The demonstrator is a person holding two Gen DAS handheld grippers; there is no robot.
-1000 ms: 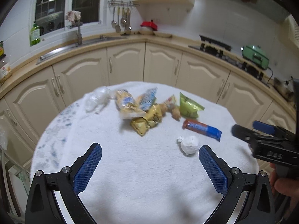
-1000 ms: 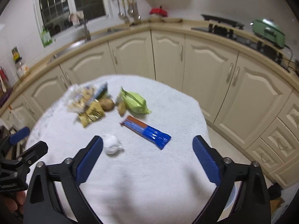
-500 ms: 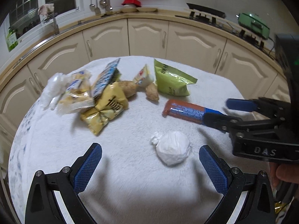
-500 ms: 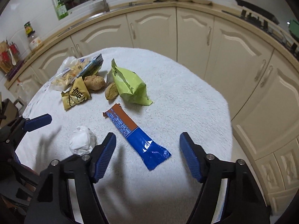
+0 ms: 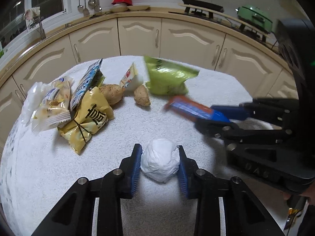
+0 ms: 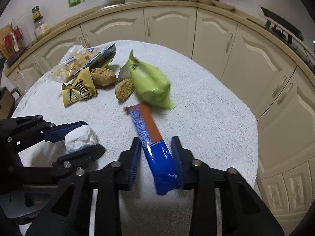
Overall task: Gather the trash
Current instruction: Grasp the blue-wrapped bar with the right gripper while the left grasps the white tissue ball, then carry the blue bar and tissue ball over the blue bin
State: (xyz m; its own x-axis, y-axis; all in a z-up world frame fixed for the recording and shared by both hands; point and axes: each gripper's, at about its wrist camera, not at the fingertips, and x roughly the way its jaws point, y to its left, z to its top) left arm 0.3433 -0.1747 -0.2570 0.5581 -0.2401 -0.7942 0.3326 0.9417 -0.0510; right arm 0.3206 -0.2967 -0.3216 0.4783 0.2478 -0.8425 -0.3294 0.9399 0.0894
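A white crumpled paper wad [image 5: 160, 163] lies on the white-towelled round table [image 5: 137, 212]. My left gripper [image 5: 159, 148] has its jaws closing on the wad, and both blue pads touch its sides. From the right wrist view the same wad [image 6: 78, 137] sits between the left gripper's [image 6: 89, 137] fingers. A long orange-and-blue snack wrapper [image 6: 147, 125] lies slanted beside it. My right gripper [image 6: 156, 140] is shut on the wrapper's blue end, the pads pressing from both sides. The left wrist view shows that wrapper [image 5: 189, 107] reaching into the right gripper [image 5: 206, 117].
Farther back on the table lie a green snack bag [image 5: 167, 78], a yellow packet [image 5: 88, 118], two ginger pieces [image 5: 112, 94], a blue-white wrapper [image 5: 86, 84] and clear-plastic snack packs [image 5: 51, 106]. Cream kitchen cabinets [image 5: 137, 37] curve behind the table. The table edge [image 6: 254, 129] drops off on the right.
Both grippers came down and forward toward the table. The left jaws closed from wide open around the paper wad. The right jaws closed onto the blue end of the wrapper.
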